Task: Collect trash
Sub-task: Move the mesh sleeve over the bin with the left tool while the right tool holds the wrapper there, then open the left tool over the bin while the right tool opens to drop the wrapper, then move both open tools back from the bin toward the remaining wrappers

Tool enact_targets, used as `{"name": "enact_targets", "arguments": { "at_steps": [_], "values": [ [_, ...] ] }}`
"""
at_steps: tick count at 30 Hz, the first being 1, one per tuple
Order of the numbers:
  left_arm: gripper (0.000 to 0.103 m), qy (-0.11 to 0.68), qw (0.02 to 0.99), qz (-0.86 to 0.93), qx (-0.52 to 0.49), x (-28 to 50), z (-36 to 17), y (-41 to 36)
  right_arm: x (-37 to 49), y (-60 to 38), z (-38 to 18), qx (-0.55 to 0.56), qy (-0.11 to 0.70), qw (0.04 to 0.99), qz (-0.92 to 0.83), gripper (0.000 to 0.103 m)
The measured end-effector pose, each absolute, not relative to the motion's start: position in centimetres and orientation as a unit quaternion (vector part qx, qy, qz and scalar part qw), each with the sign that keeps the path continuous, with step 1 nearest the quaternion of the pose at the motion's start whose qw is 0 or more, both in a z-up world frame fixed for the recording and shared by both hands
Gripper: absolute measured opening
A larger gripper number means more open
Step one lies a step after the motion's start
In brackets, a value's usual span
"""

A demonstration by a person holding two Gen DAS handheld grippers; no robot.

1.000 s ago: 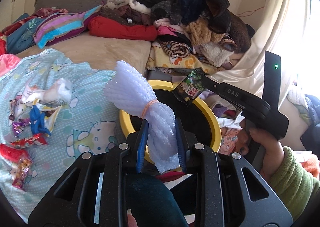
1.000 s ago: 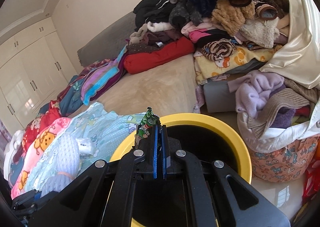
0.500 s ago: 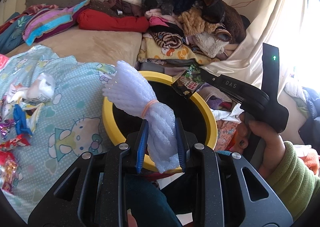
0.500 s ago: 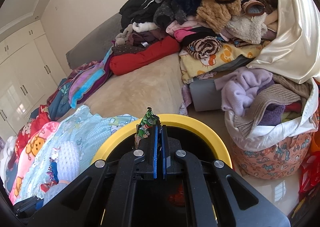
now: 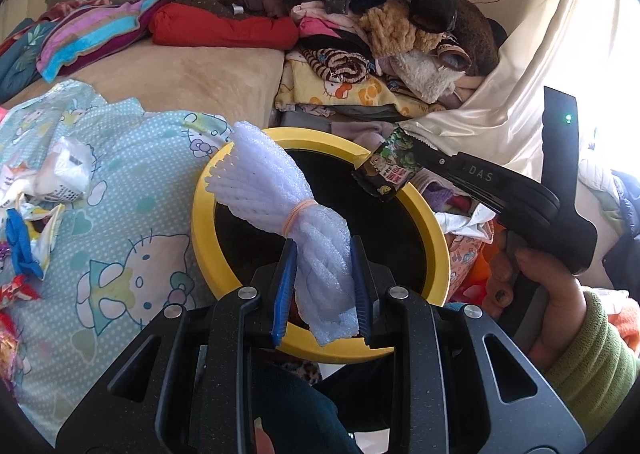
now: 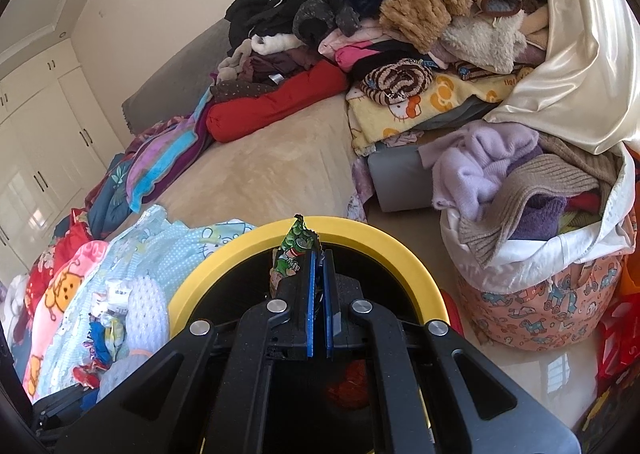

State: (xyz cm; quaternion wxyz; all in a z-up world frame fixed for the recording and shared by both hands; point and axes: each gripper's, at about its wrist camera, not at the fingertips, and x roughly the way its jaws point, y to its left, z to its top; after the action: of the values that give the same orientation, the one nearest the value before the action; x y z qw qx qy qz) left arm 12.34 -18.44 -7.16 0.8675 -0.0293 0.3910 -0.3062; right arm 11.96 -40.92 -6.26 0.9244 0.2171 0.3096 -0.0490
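My left gripper [image 5: 322, 250] is shut on a bundle of white foam netting [image 5: 288, 214] tied with an orange rubber band, held over the near side of a yellow-rimmed black bin [image 5: 224, 174]. My right gripper [image 5: 416, 162] is shut on a green and black snack wrapper [image 5: 390, 170] above the bin's far right rim. In the right wrist view the wrapper [image 6: 294, 250] sticks up between the shut blue pads [image 6: 310, 294], over the bin [image 6: 360, 234]. More wrappers and crumpled paper [image 5: 36, 206] lie on the blue Hello Kitty sheet at the left.
A bed with a beige cover [image 5: 180, 74] carries a tall heap of clothes [image 5: 360, 14]. A cloth basket of clothes [image 6: 540, 254] stands on the floor right of the bin. A cream curtain [image 5: 520, 74] hangs at the right. White wardrobes [image 6: 40, 126] stand far left.
Both grippers have moved further over the bin, which now sits more centred under them. Both still hold their items.
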Motion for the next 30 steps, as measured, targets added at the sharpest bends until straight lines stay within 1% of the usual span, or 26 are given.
{"name": "enact_targets", "arguments": {
  "at_steps": [9,14,15,16,18,20,22,24,25,26,27,29,30],
  "values": [
    [0.02,0.4,0.863,-0.307,-0.027,13.4,-8.2,-19.4,12.5,-41.3,-7.2,0.218,0.324,0.919,-0.047,0.004],
    [0.024,0.405,0.861,-0.305,-0.03,13.8,-8.5,-19.5,12.7,-41.5,-7.6,0.221,0.328,0.917,-0.05,0.007],
    [0.027,0.407,0.859,-0.307,-0.033,13.9,-8.5,-19.4,12.7,-41.5,-7.8,0.223,0.33,0.916,-0.049,0.008],
    [0.034,0.409,0.858,-0.308,-0.037,13.9,-8.6,-19.4,12.8,-41.6,-7.9,0.224,0.332,0.915,-0.05,0.01],
    [0.045,0.408,0.859,-0.307,-0.04,13.9,-8.5,-19.1,12.8,-41.6,-8.1,0.224,0.334,0.914,-0.05,0.017],
    [0.051,0.406,0.861,-0.304,-0.042,13.8,-8.4,-18.9,12.8,-41.6,-8.1,0.226,0.333,0.914,-0.05,0.026],
    [0.069,0.402,0.863,-0.302,-0.049,13.7,-8.2,-18.6,12.8,-41.6,-8.1,0.225,0.332,0.915,-0.05,0.03],
    [0.076,0.395,0.866,-0.301,-0.051,13.5,-7.8,-18.2,12.8,-41.5,-8.1,0.223,0.33,0.916,-0.05,0.034],
    [0.082,0.392,0.869,-0.299,-0.051,13.4,-7.6,-18.1,12.8,-41.4,-8.0,0.222,0.329,0.916,-0.05,0.038],
    [0.084,0.388,0.871,-0.296,-0.05,13.2,-7.4,-17.9,12.7,-41.3,-7.9,0.221,0.328,0.917,-0.05,0.042],
    [0.088,0.385,0.873,-0.293,-0.051,13.1,-7.2,-17.7,12.7,-41.0,-7.7,0.217,0.325,0.919,-0.05,0.043],
    [0.089,0.38,0.877,-0.288,-0.053,12.8,-6.9,-17.2,12.6,-40.6,-7.2,0.208,0.32,0.923,-0.047,0.051],
    [0.09,0.378,0.88,-0.283,-0.053,12.7,-6.7,-17.1,12.5,-40.3,-7.0,0.204,0.316,0.926,-0.044,0.053]
  ]
}}
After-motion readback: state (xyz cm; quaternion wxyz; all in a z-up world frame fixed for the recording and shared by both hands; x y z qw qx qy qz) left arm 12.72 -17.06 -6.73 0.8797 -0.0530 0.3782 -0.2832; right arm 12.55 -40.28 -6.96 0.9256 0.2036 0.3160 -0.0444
